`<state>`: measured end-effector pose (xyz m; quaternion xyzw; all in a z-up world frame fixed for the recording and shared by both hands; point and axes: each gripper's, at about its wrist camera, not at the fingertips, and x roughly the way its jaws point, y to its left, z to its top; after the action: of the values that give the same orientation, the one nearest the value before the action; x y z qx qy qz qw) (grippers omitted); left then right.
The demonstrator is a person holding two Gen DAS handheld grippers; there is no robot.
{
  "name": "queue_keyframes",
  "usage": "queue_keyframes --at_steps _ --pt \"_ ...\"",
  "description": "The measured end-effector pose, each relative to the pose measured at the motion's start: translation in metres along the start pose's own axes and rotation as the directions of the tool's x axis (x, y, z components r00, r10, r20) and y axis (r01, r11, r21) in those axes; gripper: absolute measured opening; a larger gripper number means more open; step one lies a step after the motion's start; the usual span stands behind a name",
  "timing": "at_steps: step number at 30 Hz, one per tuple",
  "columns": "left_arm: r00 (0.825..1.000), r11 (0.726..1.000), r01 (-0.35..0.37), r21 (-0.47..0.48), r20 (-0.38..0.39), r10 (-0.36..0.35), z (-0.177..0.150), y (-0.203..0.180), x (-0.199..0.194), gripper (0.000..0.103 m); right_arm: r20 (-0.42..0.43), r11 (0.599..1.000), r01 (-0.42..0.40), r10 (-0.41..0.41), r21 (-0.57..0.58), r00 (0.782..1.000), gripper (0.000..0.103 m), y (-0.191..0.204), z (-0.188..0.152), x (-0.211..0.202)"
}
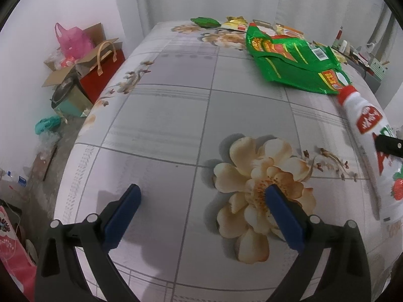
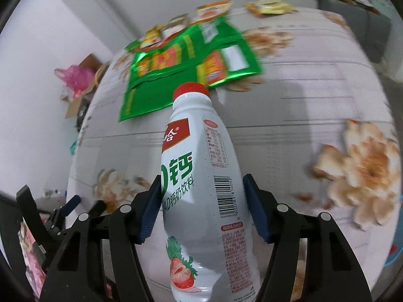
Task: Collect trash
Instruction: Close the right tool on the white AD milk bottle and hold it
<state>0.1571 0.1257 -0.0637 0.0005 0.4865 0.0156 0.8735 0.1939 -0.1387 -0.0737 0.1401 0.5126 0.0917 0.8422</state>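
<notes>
A white milk-drink bottle with a red cap and a strawberry picture sits between the blue pads of my right gripper, which is shut on its middle. In the left wrist view the same bottle stands at the right edge, with one black finger across it. My left gripper is open over the flowered bedspread with nothing between its fingers. A large green wrapper lies flat beyond the bottle. A small green packet and yellow wrappers lie at the far edge.
Left of the bed, on the floor, stand a cardboard box with a pink plastic bag, a red gift bag and a teal box. A cluttered side table is at the far right. White curtains hang behind.
</notes>
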Motion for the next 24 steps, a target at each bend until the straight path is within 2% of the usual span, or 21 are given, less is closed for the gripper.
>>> queue_keyframes --at_steps 6,10,11,16,24 --pt "1.0 1.0 0.011 0.013 -0.003 -0.011 -0.001 -0.006 0.0 0.097 -0.009 1.0 0.013 -0.012 0.025 1.0 0.083 -0.014 0.002 0.002" --pt "1.0 1.0 0.013 0.015 -0.003 -0.013 -0.001 -0.007 0.0 0.097 -0.039 0.998 -0.031 0.034 0.055 0.999 0.09 -0.022 0.005 0.01" --pt "1.0 1.0 0.013 0.015 -0.002 -0.013 -0.001 -0.007 0.0 0.097 -0.03 0.997 -0.044 0.046 0.057 0.999 0.095 -0.023 0.004 0.01" --pt "1.0 1.0 0.013 0.017 0.003 -0.013 -0.001 -0.008 -0.001 0.097 -0.022 1.0 -0.011 0.011 -0.003 1.0 0.095 -0.015 -0.002 0.01" --pt "1.0 1.0 0.012 0.014 0.005 -0.013 -0.002 -0.009 -0.001 0.097 0.003 0.999 -0.02 0.02 -0.03 1.0 0.096 -0.017 -0.009 0.007"
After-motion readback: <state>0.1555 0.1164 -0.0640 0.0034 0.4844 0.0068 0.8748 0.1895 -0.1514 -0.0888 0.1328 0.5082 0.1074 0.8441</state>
